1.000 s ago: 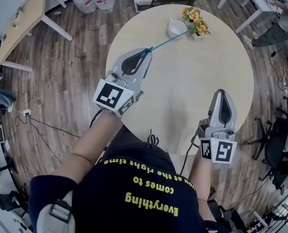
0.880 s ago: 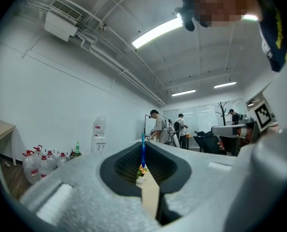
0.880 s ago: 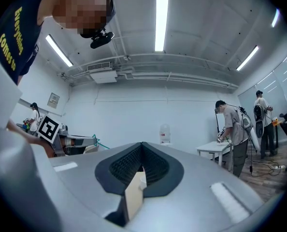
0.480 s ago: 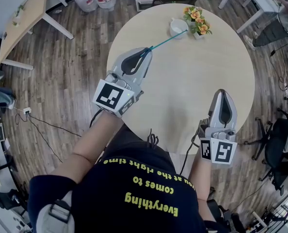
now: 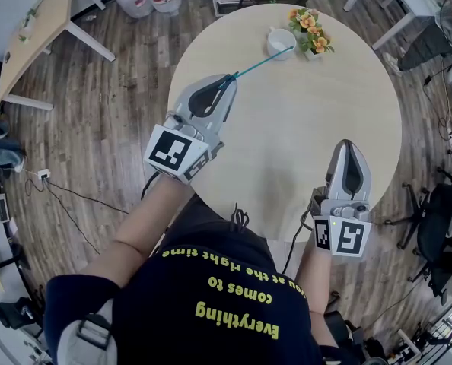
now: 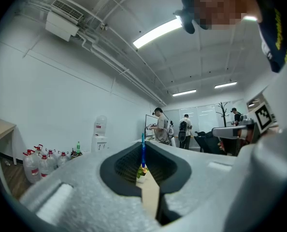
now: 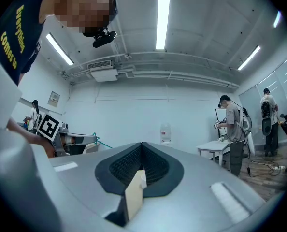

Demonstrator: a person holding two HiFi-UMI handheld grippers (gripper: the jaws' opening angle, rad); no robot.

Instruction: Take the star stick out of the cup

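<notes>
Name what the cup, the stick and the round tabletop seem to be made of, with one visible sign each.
Cup: probably ceramic, plain white; gloss unclear.
Stick: likely plastic, thin, uniformly teal.
Tabletop: pale matte wood or laminate; no grain discernible.

The stick (image 5: 260, 63) is thin, straight and teal. Its near end is pinched between the closed jaws of my left gripper (image 5: 227, 82), and from there it slants up over the table (image 5: 287, 143) toward the far edge. Its far end meets the rim of the cup (image 5: 278, 42); I cannot tell whether the tip is inside, and the star is too small to make out. The cup is small, white and upright, close to the table's far edge.
</notes>
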